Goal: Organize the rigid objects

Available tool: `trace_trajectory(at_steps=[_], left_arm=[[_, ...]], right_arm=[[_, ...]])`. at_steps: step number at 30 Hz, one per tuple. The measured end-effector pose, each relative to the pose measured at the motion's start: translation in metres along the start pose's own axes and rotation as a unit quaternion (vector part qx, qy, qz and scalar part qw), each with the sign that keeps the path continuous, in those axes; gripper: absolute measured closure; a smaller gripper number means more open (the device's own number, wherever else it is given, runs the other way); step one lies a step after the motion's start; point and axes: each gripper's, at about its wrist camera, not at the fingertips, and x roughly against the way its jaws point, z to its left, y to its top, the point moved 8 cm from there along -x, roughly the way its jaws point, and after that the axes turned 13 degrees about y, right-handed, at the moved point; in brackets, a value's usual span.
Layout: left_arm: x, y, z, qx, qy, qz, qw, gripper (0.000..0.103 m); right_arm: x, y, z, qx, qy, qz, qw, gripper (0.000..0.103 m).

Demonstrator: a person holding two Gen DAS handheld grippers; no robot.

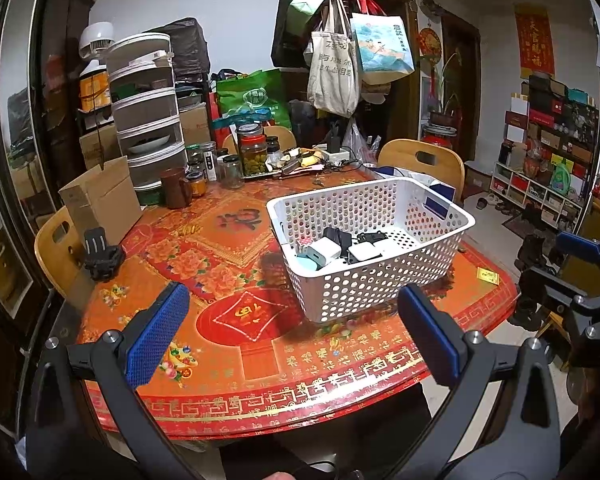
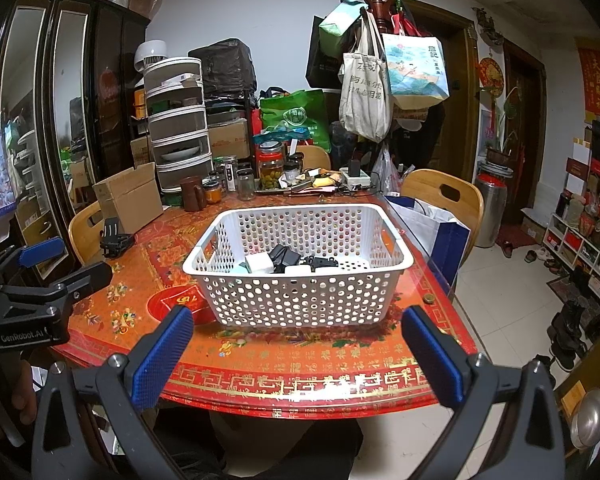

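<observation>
Basket [image 2: 300, 300]: white plastic, perforated walls, smooth semi-matt finish. Chargers [image 1: 340, 250] inside: hard plastic, white glossy and black matt. Surface [image 2: 320, 376]: red and gold printed cover, glossy, reflecting the light. Left tongs [image 1: 292, 336] and right tongs [image 2: 296, 356]: matt black plastic arms, silver metal bolts, blue pads with a rough dimpled texture. Box [image 1: 100, 204]: plain brown cardboard, matt. Chair [image 2: 444, 196]: smooth pale wood. Jar [image 1: 253, 154]: clear glass, shiny.
</observation>
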Motion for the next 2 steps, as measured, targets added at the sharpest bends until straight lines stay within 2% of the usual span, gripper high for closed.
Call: trace_trajectory(at_steps=[2], left_arm=[[0.0,-0.0005,0.0006,0.001,-0.001,0.0,1.0,0.0]], right_arm=[[0.0002,-0.0003,0.0003,0.0,0.0,0.0,1.0,0.0]])
